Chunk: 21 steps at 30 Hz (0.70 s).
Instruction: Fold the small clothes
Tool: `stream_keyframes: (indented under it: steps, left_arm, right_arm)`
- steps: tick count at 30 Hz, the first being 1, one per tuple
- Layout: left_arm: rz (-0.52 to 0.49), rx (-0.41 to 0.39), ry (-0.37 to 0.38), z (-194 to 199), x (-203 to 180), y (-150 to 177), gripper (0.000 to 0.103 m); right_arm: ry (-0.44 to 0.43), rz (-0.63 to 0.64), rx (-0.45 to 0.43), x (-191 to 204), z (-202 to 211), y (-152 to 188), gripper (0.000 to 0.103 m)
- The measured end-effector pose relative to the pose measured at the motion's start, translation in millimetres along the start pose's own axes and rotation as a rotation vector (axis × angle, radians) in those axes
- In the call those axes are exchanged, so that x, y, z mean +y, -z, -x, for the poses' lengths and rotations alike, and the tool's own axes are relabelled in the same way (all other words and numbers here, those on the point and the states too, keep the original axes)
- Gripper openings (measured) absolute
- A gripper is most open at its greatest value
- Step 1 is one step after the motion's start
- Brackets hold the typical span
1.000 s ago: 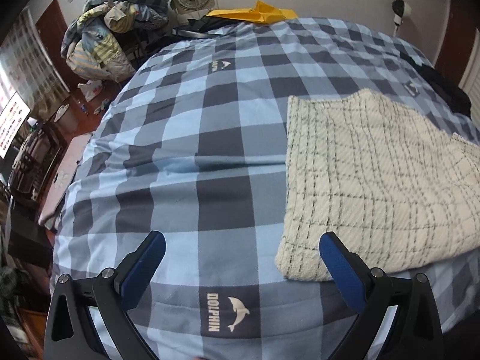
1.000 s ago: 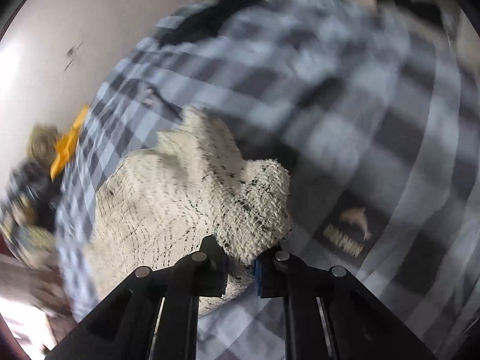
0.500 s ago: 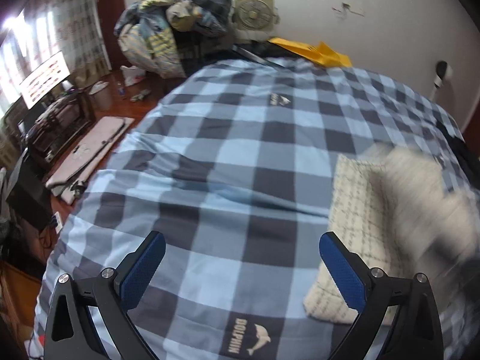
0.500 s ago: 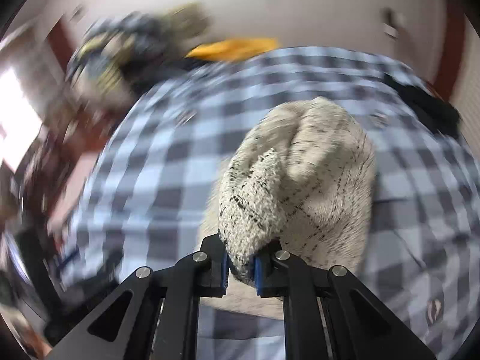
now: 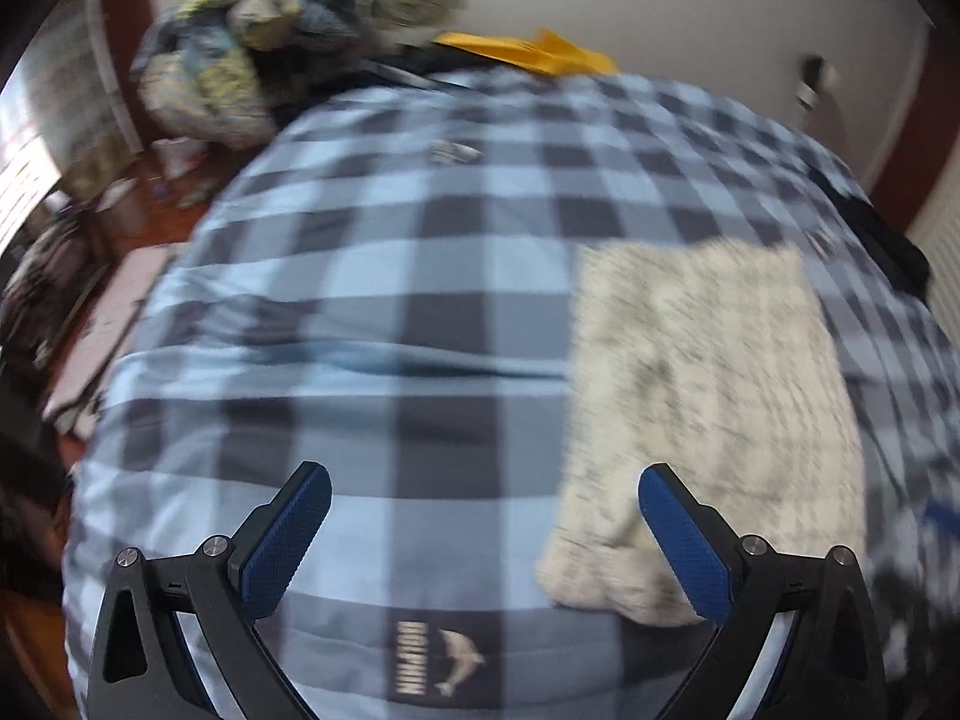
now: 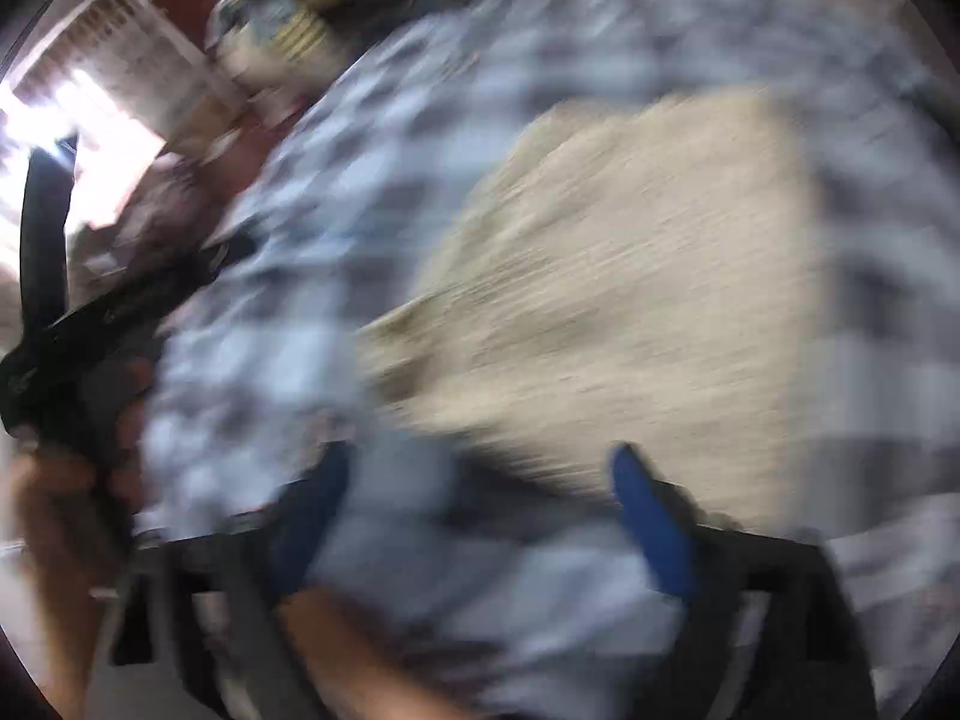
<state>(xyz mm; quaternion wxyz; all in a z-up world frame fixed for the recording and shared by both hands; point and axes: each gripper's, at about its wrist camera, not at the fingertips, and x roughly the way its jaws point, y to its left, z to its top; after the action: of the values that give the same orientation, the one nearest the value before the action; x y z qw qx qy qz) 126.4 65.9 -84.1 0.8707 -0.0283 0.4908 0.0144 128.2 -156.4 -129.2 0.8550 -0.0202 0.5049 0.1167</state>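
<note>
A cream knitted garment with thin black check lines (image 5: pixel 708 408) lies folded in a narrow rectangle on the blue checked bedspread (image 5: pixel 372 312). My left gripper (image 5: pixel 485 531) is open and empty, low over the bed, with its right finger beside the garment's near left corner. In the blurred right wrist view the garment (image 6: pixel 612 300) lies flat ahead. My right gripper (image 6: pixel 480 516) is open and empty just short of the garment's near edge. The left gripper and the hand holding it (image 6: pixel 66 360) show at the left there.
A pile of clothes and bedding (image 5: pixel 240 60) stands at the far left past the bed. A yellow cloth (image 5: pixel 528 54) lies at the bed's far edge by the wall. A dark garment (image 5: pixel 888 240) lies at the right edge. Floor clutter (image 5: pixel 78 276) lies left of the bed.
My right gripper carried the garment's edge over to the left, let it go and opened. The garment now lies folded narrower. My left gripper stayed open and dipped back toward the bed.
</note>
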Motion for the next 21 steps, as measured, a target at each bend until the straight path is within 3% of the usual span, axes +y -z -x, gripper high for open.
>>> stream_keyframes:
  steps: [2, 5, 11, 12, 13, 15, 18, 21]
  left_arm:
    - [-0.074, 0.017, 0.059, -5, -20, 4, 0.103]
    - [-0.180, 0.057, 0.141, -21, -50, 9, 0.103]
    - [-0.320, 0.150, 0.275, -61, -93, 9, 0.099]
    - [-0.323, 0.173, 0.297, -66, -96, 10, 0.084]
    - [-0.321, 0.202, 0.326, -71, -98, 10, 0.054]
    - [-0.280, 0.232, 0.357, -72, -94, 8, 0.040]
    - [-0.179, 0.203, 0.399, -59, -75, -2, 0.004]
    - [-0.037, 0.163, 0.515, -40, -50, -10, 0.004]
  right_arm:
    - [0.175, 0.037, -0.009, -17, -4, 6, 0.095]
    - [0.315, 0.014, 0.033, -43, -24, 13, 0.095]
    - [0.289, -0.129, 0.096, -66, -44, 6, 0.095]
    - [0.287, -0.145, 0.087, -69, -41, 5, 0.095]
    - [0.284, -0.161, 0.075, -72, -40, 4, 0.095]
    - [0.301, -0.182, 0.066, -79, -39, 7, 0.095]
    - [0.309, -0.239, 0.075, -92, -36, 11, 0.095]
    - [0.261, -0.307, 0.072, -106, -36, 9, 0.095]
